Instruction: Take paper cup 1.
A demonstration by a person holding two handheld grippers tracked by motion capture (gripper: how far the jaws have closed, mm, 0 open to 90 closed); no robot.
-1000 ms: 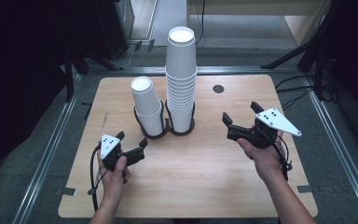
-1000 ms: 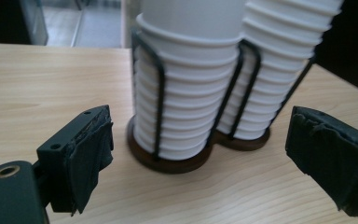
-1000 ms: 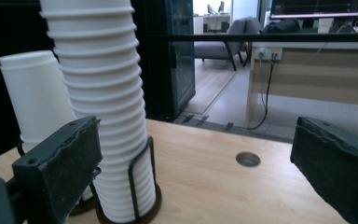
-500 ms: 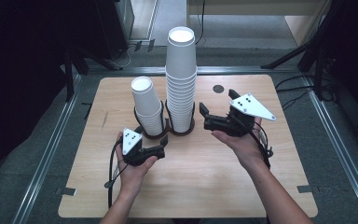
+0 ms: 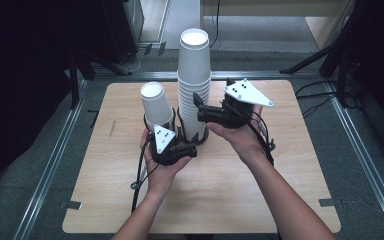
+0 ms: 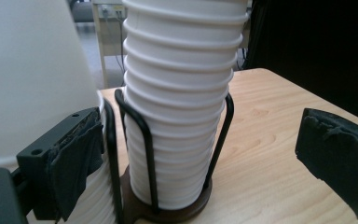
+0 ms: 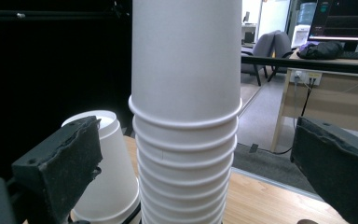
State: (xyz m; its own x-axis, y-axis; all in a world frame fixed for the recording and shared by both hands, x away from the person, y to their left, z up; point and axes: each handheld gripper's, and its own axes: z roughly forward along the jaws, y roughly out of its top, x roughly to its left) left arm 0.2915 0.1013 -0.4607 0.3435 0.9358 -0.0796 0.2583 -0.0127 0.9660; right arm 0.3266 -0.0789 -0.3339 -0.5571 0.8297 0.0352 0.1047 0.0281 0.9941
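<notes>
A tall stack of white paper cups (image 5: 195,80), nested upside down with ribbed rims showing down its side, stands upright in a black wire holder (image 6: 144,135) near the middle of the wooden table (image 5: 290,200), beside a shorter stack (image 5: 156,104) on its left. The right gripper (image 5: 200,107) sits wide open with its jaws either side of the tall stack's middle, gripping nothing. The left gripper (image 5: 190,149) is likewise wide open at the holder's base, and the tall stack's top is cut off in both gripper views.

high view overhead, looking down the table (image 5: 290,200), both gripper views low and close, facing the tall cup stack (image 5: 195,85) (image 6: 179,107) (image 7: 186,116) they all share
</notes>
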